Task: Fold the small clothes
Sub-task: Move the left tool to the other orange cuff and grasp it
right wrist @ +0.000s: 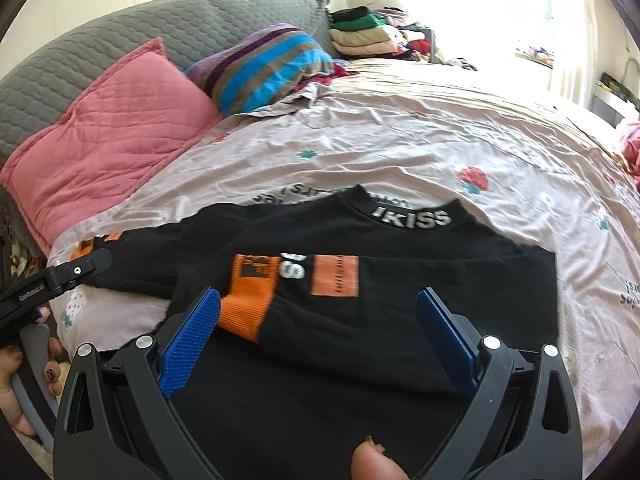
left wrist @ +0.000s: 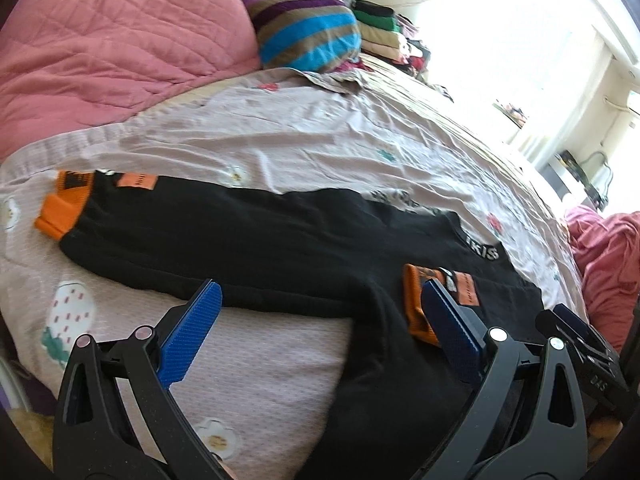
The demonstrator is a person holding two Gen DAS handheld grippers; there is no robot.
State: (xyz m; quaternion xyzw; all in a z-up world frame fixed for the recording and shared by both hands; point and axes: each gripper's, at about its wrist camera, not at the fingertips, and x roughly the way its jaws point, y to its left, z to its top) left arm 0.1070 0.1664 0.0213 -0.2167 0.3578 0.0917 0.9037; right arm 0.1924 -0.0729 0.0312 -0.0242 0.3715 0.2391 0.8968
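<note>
A black sweater with orange cuffs lies flat on the bed sheet, its collar printed "IKISS". One sleeve stretches out to the left and ends in an orange cuff. The other sleeve is folded across the body, its orange cuff lying on top. My left gripper is open over the sweater's lower edge, its right finger beside the folded cuff. My right gripper is open above the folded sleeve, holding nothing.
A pink quilted pillow, a striped pillow and a grey headboard lie beyond the sweater. Folded clothes are stacked at the far end. A pink blanket is bunched at the right. A hand holds the left gripper.
</note>
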